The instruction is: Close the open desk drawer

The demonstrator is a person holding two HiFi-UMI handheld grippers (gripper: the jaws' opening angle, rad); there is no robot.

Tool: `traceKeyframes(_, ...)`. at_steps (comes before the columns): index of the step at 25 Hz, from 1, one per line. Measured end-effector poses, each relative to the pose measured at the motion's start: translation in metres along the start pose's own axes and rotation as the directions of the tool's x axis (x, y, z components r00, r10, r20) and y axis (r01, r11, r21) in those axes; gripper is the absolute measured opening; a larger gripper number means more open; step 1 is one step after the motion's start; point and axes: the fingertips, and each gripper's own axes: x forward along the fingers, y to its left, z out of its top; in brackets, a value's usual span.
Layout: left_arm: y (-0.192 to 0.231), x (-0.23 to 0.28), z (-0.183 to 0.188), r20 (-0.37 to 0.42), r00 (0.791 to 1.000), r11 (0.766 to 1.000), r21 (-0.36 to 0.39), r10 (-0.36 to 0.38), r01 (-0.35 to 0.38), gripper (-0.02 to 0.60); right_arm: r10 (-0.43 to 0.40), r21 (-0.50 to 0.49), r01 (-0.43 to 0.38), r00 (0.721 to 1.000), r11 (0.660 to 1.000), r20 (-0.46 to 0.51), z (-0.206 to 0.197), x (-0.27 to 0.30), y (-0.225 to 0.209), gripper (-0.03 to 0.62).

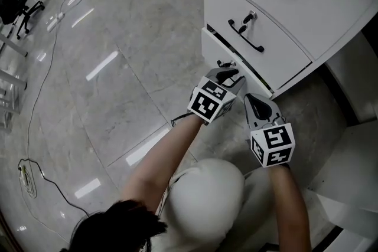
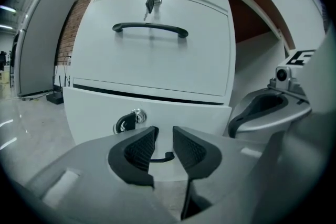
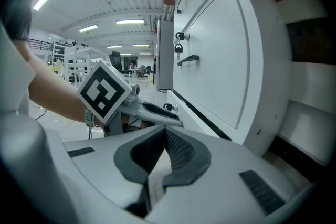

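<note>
Presently we find the drawer (image 2: 157,110), the lowest of three, standing slightly proud of the one above it and directly ahead of the left gripper's (image 2: 161,145) fingertips. Those fingers are released and parted. The end of the handle (image 2: 164,157) shows in the gap between the pads, and we see neither pad pressing on it. The lock (image 2: 128,122) sits just above and to the left of the left-hand pad. The right gripper (image 3: 164,136) is clenched on nothing, its tips held off the cabinet front, just beside the left gripper.

Risks, in our judgement:
- A push with the handle lying between parted fingers may let it slip past the pads and snag.
- A push near one end of the front may skew the drawer on its runners and jam it short of closing.
- Fingertips drifting up and left may knock the lock.
- The idle right tips, close to the drawer, may be caught as it travels.
</note>
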Motion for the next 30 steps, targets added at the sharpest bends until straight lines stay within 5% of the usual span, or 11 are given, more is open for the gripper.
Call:
traceKeyframes(12, 0.058, -0.036, -0.010, 0.039, 0.997, 0.996, -0.053, 0.067, -0.065, 0.111, -0.020, 0.001, 0.020, 0.998, 1.000, -0.064, -0.019, 0.009, -0.006, 0.012)
traceKeyframes(17, 0.060, -0.020, -0.010, 0.002, 0.998, 0.998, 0.036, 0.057, -0.057, 0.127, -0.019, -0.002, 0.019, 0.997, 1.000, -0.070, -0.018, 0.015, -0.007, 0.012)
traceKeyframes(30, 0.065, 0.002, 0.003, 0.023, 0.999, 0.999, 0.026, -0.025, 0.024, 0.242, -0.011, -0.001, 0.011, 0.997, 1.000, -0.074, -0.018, 0.018, -0.010, 0.012)
